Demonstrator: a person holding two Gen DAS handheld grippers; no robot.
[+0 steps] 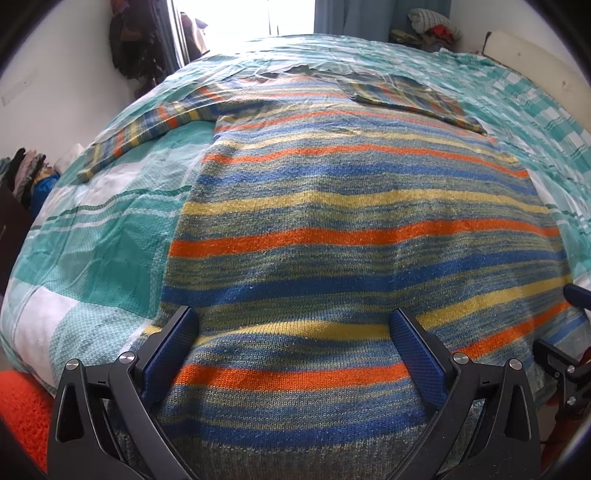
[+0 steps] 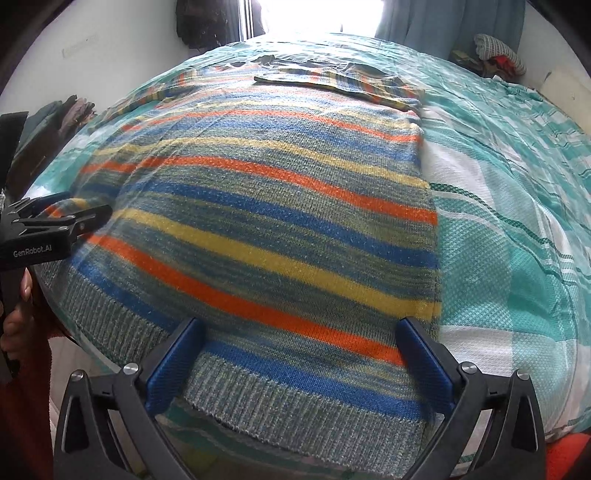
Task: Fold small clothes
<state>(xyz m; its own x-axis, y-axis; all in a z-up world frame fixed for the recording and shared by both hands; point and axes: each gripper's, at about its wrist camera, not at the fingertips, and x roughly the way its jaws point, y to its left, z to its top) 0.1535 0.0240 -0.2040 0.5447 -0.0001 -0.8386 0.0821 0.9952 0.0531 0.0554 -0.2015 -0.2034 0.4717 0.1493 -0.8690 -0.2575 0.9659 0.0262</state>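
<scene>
Hanging open, both grippers (left, right) straddle sweater hem.

sweater hem cut off, far pile unclear

There was one striped sweater on one bed. The sweater had two sleeves. One sleeve lay out to the side, and one sleeve was folded over the top. There were two grippers, the left gripper and the right gripper. Each gripper had two blue fingers, so there were four fingers in all. One bright window was at the back. One pile of clothes sat in the far corner.
</scene>
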